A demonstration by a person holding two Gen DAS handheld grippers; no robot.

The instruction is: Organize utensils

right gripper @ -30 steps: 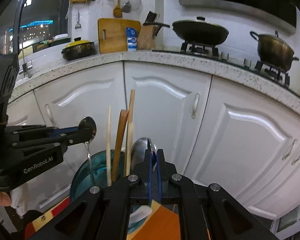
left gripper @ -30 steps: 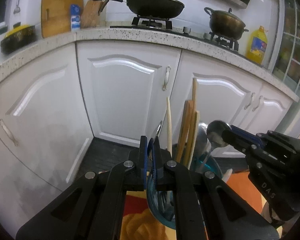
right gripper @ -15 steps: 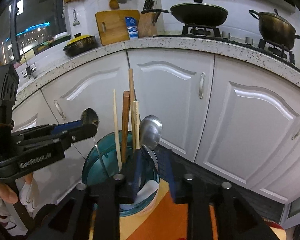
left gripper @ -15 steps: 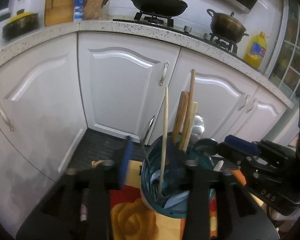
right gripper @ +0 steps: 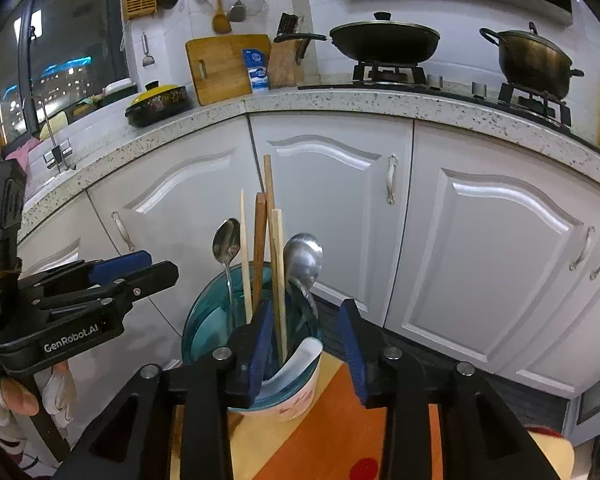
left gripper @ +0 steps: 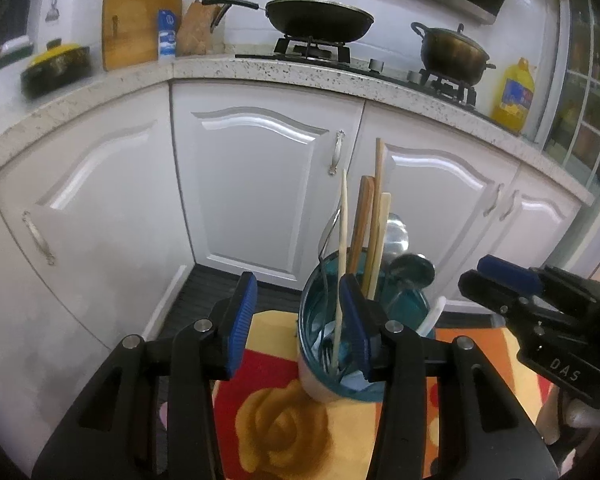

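A teal-lined cup (left gripper: 320,376) stands on a colourful mat (left gripper: 276,432) and holds wooden sticks (left gripper: 374,232), a thin metal spoon and a larger spoon (left gripper: 412,268). My left gripper (left gripper: 298,320) is open just in front of the cup, with nothing pressed between its blue pads. In the right wrist view the cup (right gripper: 216,316) shows a small spoon (right gripper: 226,240) and a big spoon (right gripper: 304,256) standing free. My right gripper (right gripper: 306,344) has its jaws opening, with only the cup's rim and a stick seen beyond them. Each gripper shows in the other's view, the right (left gripper: 496,280) and the left (right gripper: 148,270).
White cabinet doors (left gripper: 260,184) run behind the cup under a speckled counter (right gripper: 340,100). On it sit a wok (right gripper: 384,40), a pot (right gripper: 532,60), a chopping board (right gripper: 220,68) and a yellow bottle (left gripper: 512,96). A person's hand (right gripper: 16,396) shows at lower left.
Both grippers went from shut on spoon handles to open. The two spoons now stand in the cup, and both grippers have drawn back a little from it.
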